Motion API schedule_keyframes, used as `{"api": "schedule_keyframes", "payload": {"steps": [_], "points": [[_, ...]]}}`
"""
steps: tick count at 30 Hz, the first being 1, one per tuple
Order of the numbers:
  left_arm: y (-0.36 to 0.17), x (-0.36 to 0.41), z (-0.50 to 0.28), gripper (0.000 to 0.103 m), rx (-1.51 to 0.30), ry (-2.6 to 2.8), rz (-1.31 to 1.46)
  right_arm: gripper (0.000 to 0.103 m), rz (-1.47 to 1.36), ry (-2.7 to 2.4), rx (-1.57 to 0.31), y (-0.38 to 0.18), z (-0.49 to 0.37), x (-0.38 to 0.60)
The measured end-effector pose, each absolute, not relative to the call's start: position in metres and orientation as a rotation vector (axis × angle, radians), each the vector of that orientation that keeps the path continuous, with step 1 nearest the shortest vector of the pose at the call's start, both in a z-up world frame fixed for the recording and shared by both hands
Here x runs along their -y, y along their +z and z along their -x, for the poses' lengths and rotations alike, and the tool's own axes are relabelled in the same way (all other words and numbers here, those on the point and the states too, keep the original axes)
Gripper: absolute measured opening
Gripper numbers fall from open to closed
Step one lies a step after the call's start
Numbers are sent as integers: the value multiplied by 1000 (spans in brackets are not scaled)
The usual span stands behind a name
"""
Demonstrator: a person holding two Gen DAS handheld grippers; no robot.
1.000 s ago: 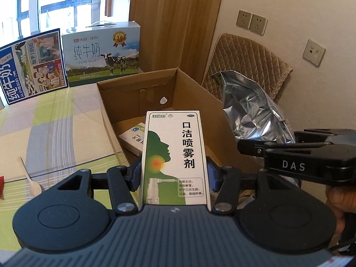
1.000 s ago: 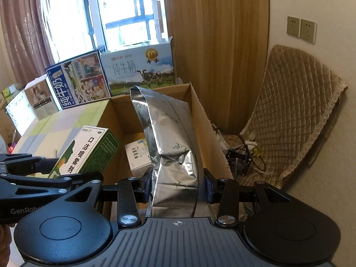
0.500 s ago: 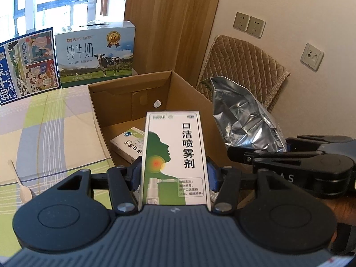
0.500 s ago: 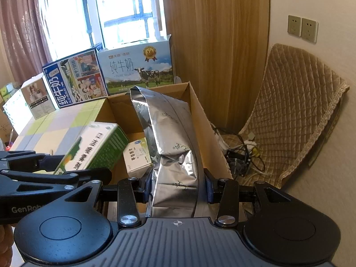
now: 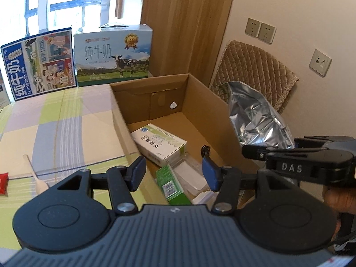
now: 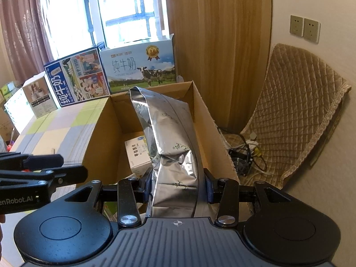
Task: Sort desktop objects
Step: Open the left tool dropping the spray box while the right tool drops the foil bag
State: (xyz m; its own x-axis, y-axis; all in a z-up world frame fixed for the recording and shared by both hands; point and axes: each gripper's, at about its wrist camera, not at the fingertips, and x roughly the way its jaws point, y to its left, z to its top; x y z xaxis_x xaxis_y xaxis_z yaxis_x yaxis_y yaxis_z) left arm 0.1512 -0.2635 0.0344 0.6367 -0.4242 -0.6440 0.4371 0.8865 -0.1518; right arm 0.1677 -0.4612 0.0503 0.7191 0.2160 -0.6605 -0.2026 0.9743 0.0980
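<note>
Left gripper [image 5: 173, 174] hangs jaws apart above the cardboard box's [image 5: 155, 84] near edge at frame centre, right gripper [image 6: 178, 187] clamped on the foil bag [image 6: 173, 138].

The green box [image 5: 171, 183] lies partly hidden behind the gripper body [image 5: 173, 229].
</note>
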Motion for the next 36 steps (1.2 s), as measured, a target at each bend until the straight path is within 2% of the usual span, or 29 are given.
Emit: {"api": "schedule_keyframes", "payload": {"steps": [5,7,9,28,34,36], "points": [[33,257,-148,51,-736,-483,-11,41,-55,250,-726,53,-171,458],[33,255,-147,51,-736,-479,-8,46,-82,274,-699,55,-171,459],[33,252,-145,52,-735,-473,-6,72,-81,276,-689,58,-170,458],[38,225,-114,62,-738,-448,12,77,-78,254,-740,57,-130,459],[46,215,-100,69,-729,-433,12,83,-72,257,-733,65,-116,453],[48,210,-96,74,-727,-424,20,89,-67,257,-729,68,-111,451]]}}
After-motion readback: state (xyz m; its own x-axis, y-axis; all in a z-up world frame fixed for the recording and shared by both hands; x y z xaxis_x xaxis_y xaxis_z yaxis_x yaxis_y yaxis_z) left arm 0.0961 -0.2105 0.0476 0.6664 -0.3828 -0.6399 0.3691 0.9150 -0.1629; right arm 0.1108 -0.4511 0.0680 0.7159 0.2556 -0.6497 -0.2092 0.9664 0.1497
